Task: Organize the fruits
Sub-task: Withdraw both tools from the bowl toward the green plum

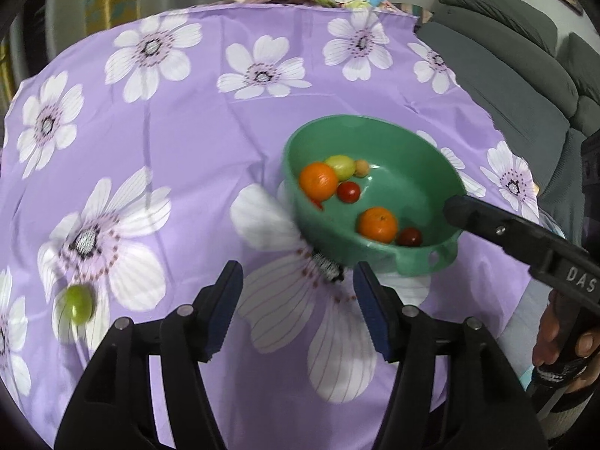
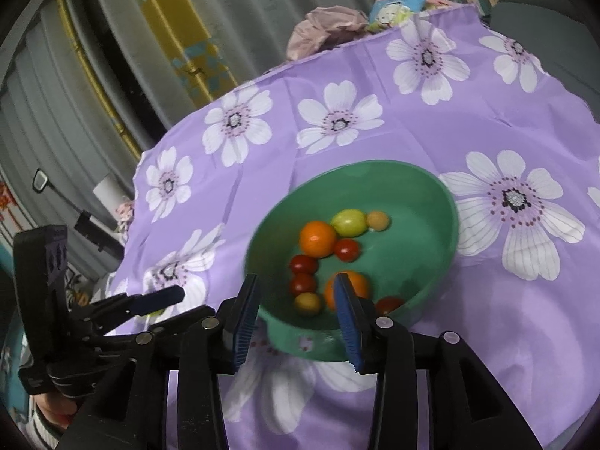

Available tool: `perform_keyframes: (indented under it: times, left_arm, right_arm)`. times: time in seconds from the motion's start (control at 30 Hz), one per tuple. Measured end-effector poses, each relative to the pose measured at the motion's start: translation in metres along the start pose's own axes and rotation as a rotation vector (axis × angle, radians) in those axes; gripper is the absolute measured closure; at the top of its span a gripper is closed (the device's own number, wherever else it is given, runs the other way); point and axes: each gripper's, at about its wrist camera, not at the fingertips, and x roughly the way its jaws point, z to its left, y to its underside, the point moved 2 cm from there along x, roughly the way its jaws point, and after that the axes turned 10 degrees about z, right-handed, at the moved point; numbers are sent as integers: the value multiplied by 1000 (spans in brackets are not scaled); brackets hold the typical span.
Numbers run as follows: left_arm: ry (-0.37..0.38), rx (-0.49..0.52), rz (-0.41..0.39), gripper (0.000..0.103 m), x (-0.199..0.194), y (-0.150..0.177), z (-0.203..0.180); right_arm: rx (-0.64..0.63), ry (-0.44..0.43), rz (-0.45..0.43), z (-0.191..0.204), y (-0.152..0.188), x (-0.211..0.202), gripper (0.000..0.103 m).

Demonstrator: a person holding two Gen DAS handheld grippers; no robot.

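Fruits are mostly gathered already, by our reading: the green bowl (image 1: 375,187) sits on the purple flowered tablecloth (image 1: 180,142) with a small heap inside, and only one piece still lies loose.

From the left wrist camera we see two oranges (image 1: 318,181), a yellow-green fruit (image 1: 340,167), a small pale round one (image 1: 361,168) and two red cherry tomatoes (image 1: 348,192) in the bowl. A green grape-like fruit (image 1: 77,304) rests on the cloth well apart from the bowl, off to the left of our left gripper (image 1: 298,307), whose jaws stand apart with nothing between them. We judge that this stray fruit is what remains to be picked up. The right gripper (image 1: 455,212) reaches in over the bowl's near rim, though this view does not show how its jaws stand, and part of a hand (image 1: 558,337) grips its handle.

From the right wrist camera we look deeper into the bowl and count more: extra dark red tomatoes (image 2: 303,264) and a yellowish one (image 2: 307,303) that the bowl's wall hides from the other camera. Our right gripper (image 2: 296,315) hangs over the near rim, jaws parted and empty. The left gripper (image 2: 165,296) shows at the left edge, but the loose green fruit is barely visible here.
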Motion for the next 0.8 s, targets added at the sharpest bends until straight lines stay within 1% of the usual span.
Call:
perform_keyframes:
  times: [0.1,0.17,0.2,0.33,0.53,0.67,0.8]
  left_arm:
    - [-7,-23,2,41,-4,10,7]
    - [-9,-40,2,38,-7,17,12]
    - [-9,-49,1,35,-8,20,15]
    - [-5,-86,2,34,-12,31,26]
    - [31,-166,21,30,-14,46,45]
    - [79,-232,16,28,-18,58,59]
    - [62,-308,4,26,-21,69,79]
  right_arm:
    - [-15,-3,7,8,2,0,62]
    - [-28,-3,14,13,4,0,61]
    - [-36,-1,18,16,5,0,61]
    - [-64,0,31,27,9,0,61]
    - [-88,-9,42,42,14,3,61]
    - [-111,-15,63,55,17,8,61]
    - [-150,-21,93,71,21,15,61]
